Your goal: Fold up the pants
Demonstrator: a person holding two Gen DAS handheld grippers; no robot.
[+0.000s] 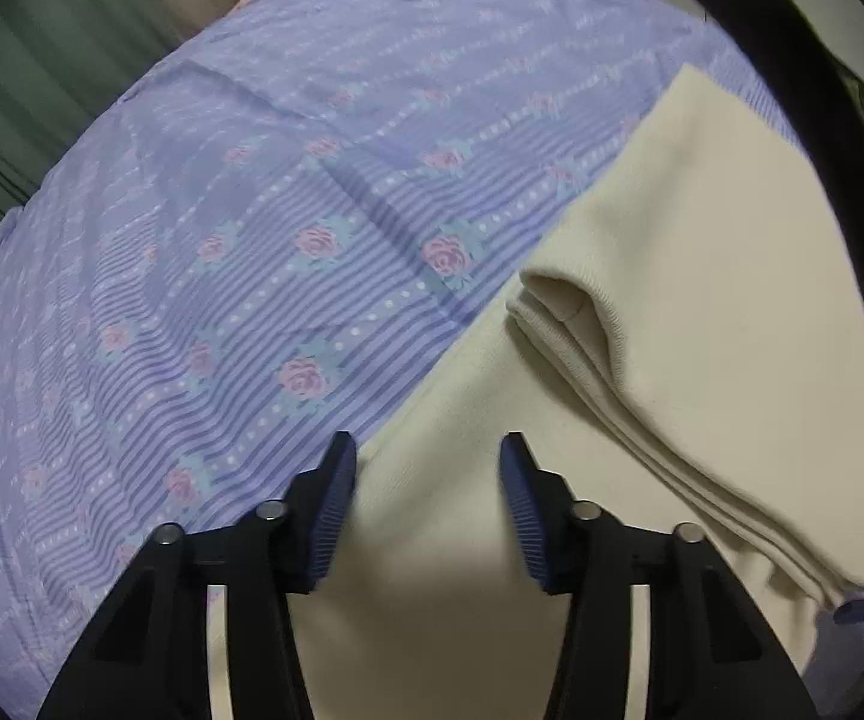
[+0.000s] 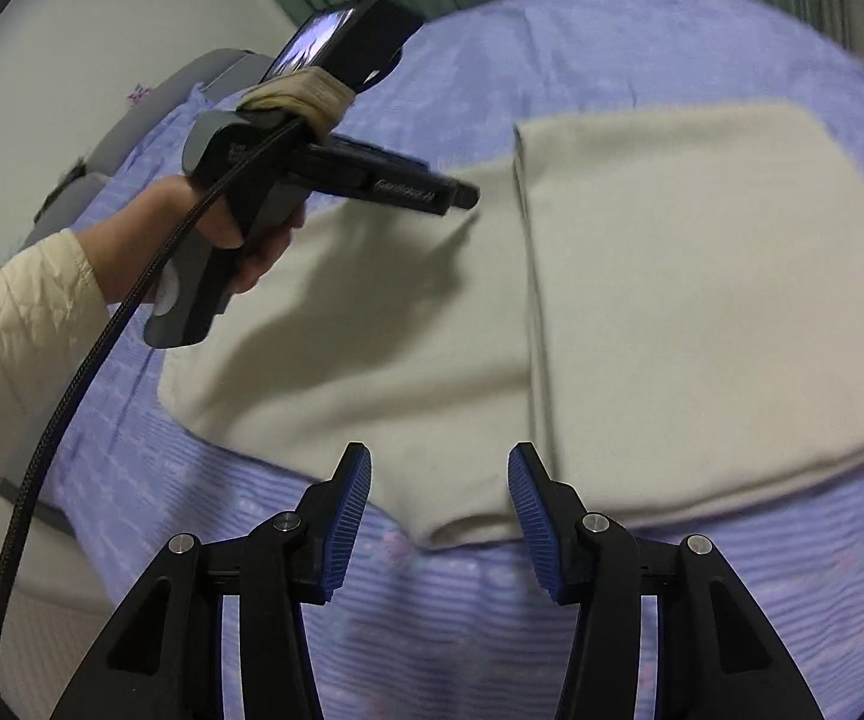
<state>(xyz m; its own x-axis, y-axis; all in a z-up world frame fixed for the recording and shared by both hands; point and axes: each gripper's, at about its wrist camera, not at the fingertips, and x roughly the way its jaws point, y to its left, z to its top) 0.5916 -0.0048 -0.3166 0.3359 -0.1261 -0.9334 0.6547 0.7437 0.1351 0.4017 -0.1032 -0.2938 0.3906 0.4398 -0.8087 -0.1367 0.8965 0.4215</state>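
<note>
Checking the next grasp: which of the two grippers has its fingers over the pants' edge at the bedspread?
The right gripper: the pants' near edge lies between its open fingers. The left gripper hangs over unbroken cream cloth.

From my right wrist view the pants (image 2: 672,276) and the bedsheet (image 2: 492,630) are smeared by motion, so the sheet's pattern near my jaws is only a pale blur. My left gripper (image 2: 462,197) shows side-on there, its tips hidden behind its own body, and my sleeve (image 2: 18,324) runs off the left edge. In my left wrist view the pants (image 1: 702,276) pass behind a dark curved band (image 1: 840,138) at the right, perhaps a cable, and their near end lies under my jaws.
</note>
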